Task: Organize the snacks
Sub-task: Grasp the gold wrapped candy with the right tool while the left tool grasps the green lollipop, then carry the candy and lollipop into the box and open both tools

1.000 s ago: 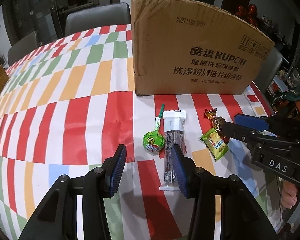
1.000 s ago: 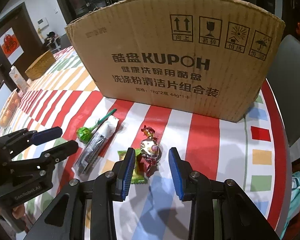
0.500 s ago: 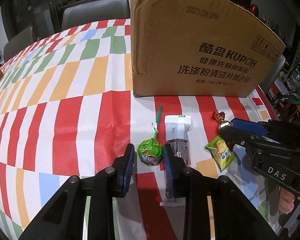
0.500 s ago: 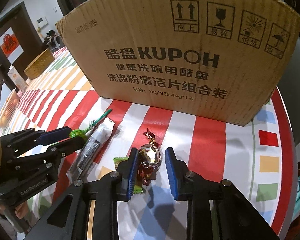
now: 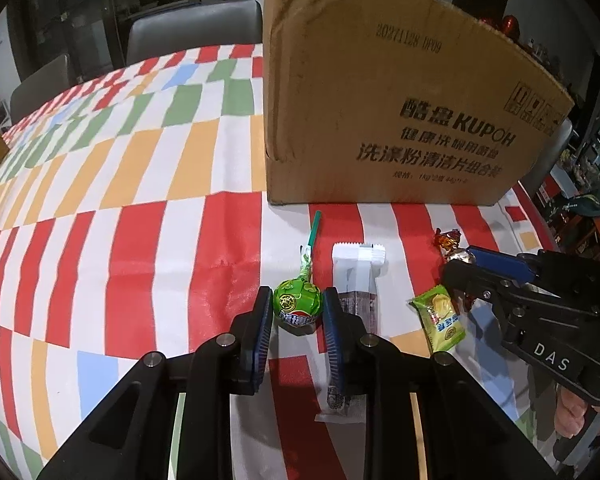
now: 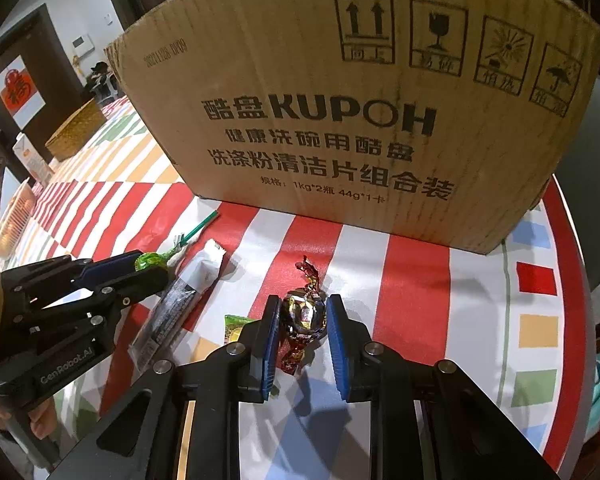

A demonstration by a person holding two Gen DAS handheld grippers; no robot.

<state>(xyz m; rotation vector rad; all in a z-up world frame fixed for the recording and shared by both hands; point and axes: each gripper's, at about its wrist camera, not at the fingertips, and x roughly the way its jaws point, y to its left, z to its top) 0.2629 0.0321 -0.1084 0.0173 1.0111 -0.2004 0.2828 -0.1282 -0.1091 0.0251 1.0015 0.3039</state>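
Observation:
A green lollipop (image 5: pixel 296 312) lies on the striped tablecloth (image 5: pixel 140 240), its stick pointing at the cardboard box (image 5: pixel 380 100). My left gripper (image 5: pixel 297 294) is shut on the lollipop's round head, pads touching both sides. To the right, my right gripper (image 6: pixel 304 304) is shut on a gold and red foil candy (image 6: pixel 306 314), whose twisted ends stick out in front and behind. A long clear and white bar packet (image 5: pixel 354 292) lies between the two grippers. A small green snack packet (image 5: pixel 440 318) rests beside the right gripper (image 5: pixel 458 261).
The tall box (image 6: pixel 340 120) stands close behind the snacks and blocks the view beyond. A woven basket (image 6: pixel 76 132) and a carton (image 6: pixel 30 156) sit far left. Grey chairs (image 5: pixel 192 32) line the far side. The table edge (image 6: pixel 576 300) runs at right.
Both grippers have closed: the left one shifted from the bar packet onto the lollipop head, the right one onto the foil candy. Both cameras now sit a little nearer the box.

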